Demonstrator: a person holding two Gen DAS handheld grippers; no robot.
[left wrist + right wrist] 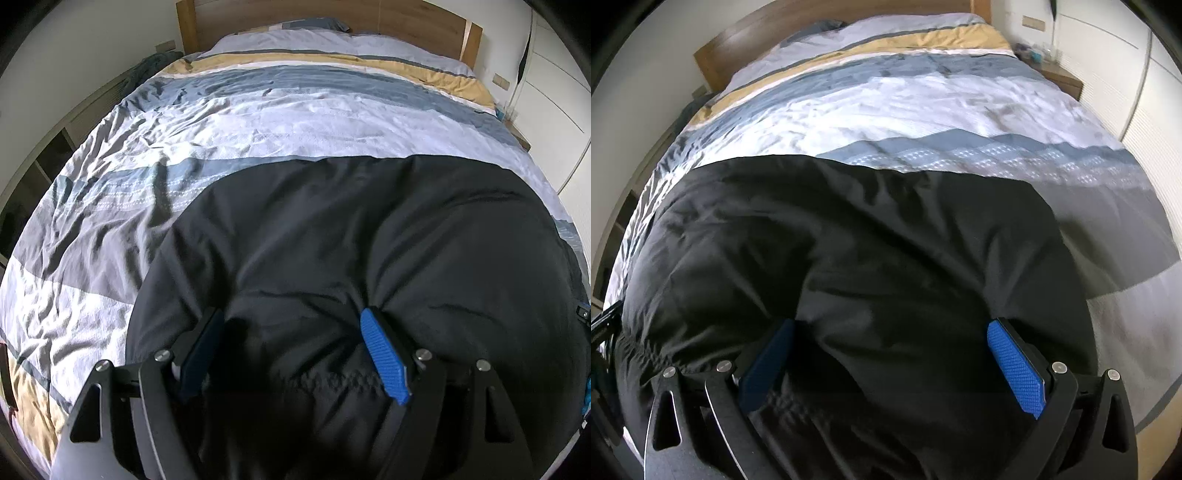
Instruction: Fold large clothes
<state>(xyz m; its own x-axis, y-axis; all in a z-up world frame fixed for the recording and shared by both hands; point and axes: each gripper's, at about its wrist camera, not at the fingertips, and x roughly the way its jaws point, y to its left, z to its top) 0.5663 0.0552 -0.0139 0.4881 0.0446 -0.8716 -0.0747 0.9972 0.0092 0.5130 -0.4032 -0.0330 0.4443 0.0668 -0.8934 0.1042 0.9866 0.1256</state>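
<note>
Mostly the black garment (332, 240) fills the lower half of both wrist views and lies on the striped duvet (221, 122) at the near end of the bed. Its near edge runs under the gripper bodies and out of frame, so the full shape and type can't be made out. A gathered, elastic-looking band shows near the bottom in both views.

Left gripper (291, 325): 2 fingers spread wide, fabric bulging up between them. Right finger's blue pad (384, 358) is fully visible; the left pad sits in shadow and reads almost black. Can't tell if the tips press into the cloth or just sit over it.

Right gripper (892, 328): also spread wide, same black fabric (849, 240) between the fingers, nothing pinched. A dark bit of the other rig pokes in at the left edge.

Far end: wooden headboard (369, 18), partly cut off by the frame. A pillow (310, 25) is only partly seen. Nightstand (1063, 79) holds small items too blurred to identify. White wardrobe doors (1108, 74) on the right.

No readable text, brand or label anywhere.
</note>
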